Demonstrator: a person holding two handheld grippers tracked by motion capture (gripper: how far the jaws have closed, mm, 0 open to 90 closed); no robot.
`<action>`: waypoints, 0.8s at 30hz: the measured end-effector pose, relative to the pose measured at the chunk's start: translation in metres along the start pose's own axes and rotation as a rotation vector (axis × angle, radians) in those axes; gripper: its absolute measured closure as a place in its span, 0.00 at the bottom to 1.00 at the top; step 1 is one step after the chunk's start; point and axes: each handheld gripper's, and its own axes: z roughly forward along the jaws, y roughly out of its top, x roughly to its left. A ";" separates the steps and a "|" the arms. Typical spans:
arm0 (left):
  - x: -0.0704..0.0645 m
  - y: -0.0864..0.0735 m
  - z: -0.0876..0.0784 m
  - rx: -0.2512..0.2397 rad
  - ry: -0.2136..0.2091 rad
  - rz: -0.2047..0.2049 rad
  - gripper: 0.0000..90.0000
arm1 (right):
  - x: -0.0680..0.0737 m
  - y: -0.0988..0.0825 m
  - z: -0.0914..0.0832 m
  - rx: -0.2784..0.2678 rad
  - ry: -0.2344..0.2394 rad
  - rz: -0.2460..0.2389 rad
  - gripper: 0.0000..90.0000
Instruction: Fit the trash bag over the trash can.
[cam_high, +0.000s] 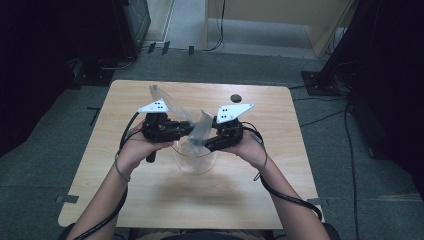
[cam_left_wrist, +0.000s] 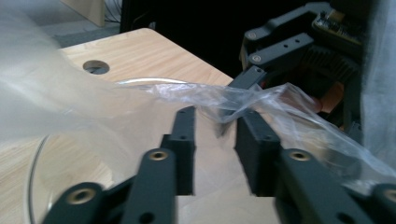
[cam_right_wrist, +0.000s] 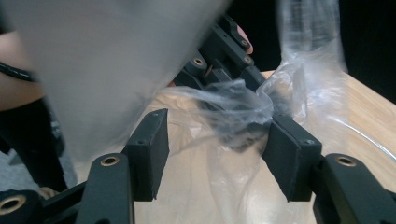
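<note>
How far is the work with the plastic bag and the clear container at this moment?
Done: the clear plastic bag is already over the clear round container, part hanging inside. In hand: the left gripper and right gripper meet at the rim, open, with film between their jaws. Left, it seems: spreading the bag around the rim; loose flaps stand up.

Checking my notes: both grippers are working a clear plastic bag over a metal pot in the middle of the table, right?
Not quite: the container is clear, see-through glass or plastic, not a metal pot, as the high view shows. The rest stands: the left gripper and right gripper meet at the clear plastic bag above it, mid-table.
</note>
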 end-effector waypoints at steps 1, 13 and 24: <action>-0.001 0.000 0.000 0.005 -0.003 0.007 0.82 | 0.001 0.000 0.000 0.011 -0.005 0.000 0.50; -0.004 0.003 -0.006 0.019 -0.044 0.036 0.98 | -0.004 0.001 -0.013 -0.001 -0.052 0.062 0.88; 0.003 0.004 -0.016 0.006 -0.012 0.009 0.99 | -0.009 -0.001 -0.023 0.014 -0.106 0.073 0.98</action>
